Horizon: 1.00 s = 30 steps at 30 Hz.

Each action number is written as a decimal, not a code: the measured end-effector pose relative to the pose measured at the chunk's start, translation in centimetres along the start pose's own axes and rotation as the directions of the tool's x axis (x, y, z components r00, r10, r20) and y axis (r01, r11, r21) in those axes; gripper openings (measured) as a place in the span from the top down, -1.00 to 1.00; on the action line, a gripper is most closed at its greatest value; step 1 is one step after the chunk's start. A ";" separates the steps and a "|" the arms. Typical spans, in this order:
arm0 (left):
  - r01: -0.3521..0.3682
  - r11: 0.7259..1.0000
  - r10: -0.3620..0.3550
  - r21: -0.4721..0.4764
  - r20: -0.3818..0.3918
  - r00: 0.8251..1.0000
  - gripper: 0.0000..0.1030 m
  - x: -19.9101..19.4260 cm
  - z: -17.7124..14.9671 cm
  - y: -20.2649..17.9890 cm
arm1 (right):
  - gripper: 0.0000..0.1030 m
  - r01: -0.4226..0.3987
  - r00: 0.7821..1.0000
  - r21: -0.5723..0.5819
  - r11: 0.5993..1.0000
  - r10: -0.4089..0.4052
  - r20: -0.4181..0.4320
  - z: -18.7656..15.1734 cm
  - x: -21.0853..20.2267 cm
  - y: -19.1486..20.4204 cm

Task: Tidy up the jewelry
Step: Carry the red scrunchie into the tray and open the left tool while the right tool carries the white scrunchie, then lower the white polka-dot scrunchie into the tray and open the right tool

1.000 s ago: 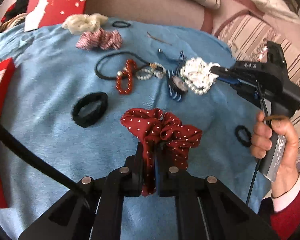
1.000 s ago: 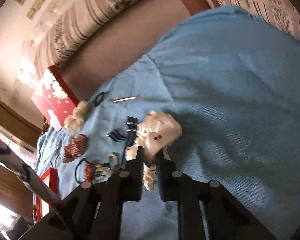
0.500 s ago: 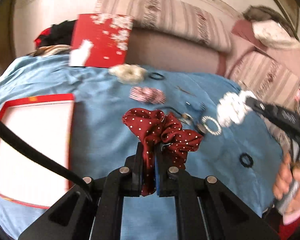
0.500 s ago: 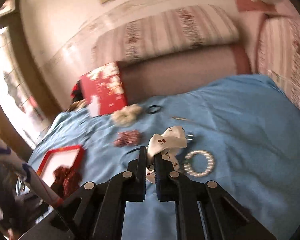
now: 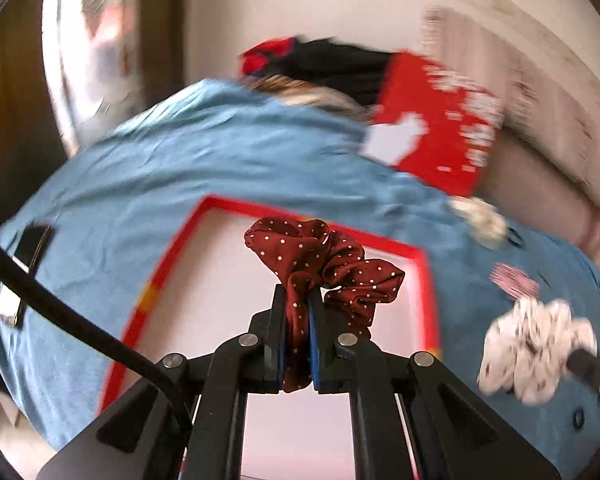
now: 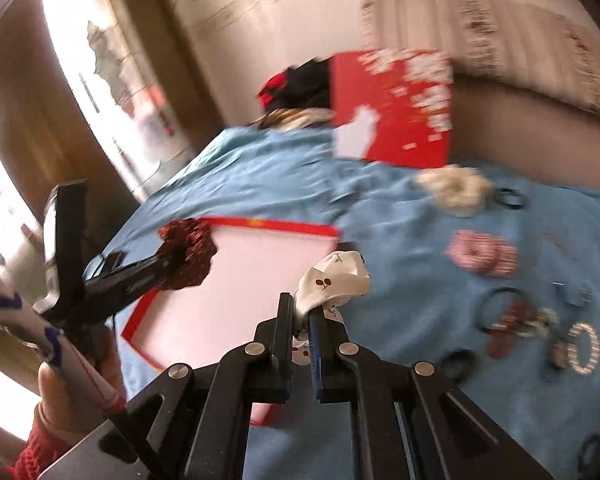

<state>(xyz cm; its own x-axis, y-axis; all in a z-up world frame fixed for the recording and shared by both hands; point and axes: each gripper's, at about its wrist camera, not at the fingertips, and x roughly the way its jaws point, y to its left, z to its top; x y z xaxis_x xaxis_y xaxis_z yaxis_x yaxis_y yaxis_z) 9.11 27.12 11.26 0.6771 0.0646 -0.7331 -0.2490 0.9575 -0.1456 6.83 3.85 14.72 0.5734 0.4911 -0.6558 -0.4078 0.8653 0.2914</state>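
Dotted maroon scrunchie (image 5: 324, 264) over red-rimmed tray (image 5: 428, 292), white cherry-print scrunchie (image 6: 336, 280) beside

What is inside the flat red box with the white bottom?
Nothing that shows: the flat red-rimmed box has a bare white bottom. The dark red polka-dot scrunchie hangs over it in the left gripper. Both grippers cover its near part.

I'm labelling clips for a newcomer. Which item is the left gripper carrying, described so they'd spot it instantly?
Start at the blue cloth and find the shallow red-rimmed box with a white floor lying on it. Held over that box, pinched in the left gripper, is a dark red fabric scrunchie with white polka dots. The right gripper's white scrunchie carries cherry prints instead.
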 end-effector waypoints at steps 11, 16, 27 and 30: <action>-0.097 0.985 0.084 -0.143 -0.094 0.992 0.82 7.5 1.8 7.8 | 0.84 -0.085 0.982 -0.013 0.996 0.082 -0.173 -1.0 7.4 5.5; -0.096 0.981 0.079 -0.167 -0.105 0.991 0.79 8.3 1.8 8.8 | 0.84 -0.108 0.962 0.030 0.994 0.112 -0.251 -4.6 7.5 5.5; -0.095 0.983 0.094 -0.155 -0.010 0.995 0.26 5.3 1.9 7.9 | 0.58 -0.029 0.958 0.041 0.999 0.039 -0.283 -8.1 5.6 4.2; -0.086 0.988 0.092 -0.129 0.043 0.995 0.11 3.5 1.8 7.0 | 0.18 -0.018 0.965 0.055 0.998 0.031 -0.260 -8.1 4.6 4.0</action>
<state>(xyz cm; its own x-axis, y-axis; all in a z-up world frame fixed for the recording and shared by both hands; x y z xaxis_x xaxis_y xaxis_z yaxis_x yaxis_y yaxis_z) 10.99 34.58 8.91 0.6803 0.1643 -0.7143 -0.3933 0.9042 -0.1666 2.08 8.74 7.23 0.3555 0.4749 -0.8050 -0.3784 0.8607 0.3407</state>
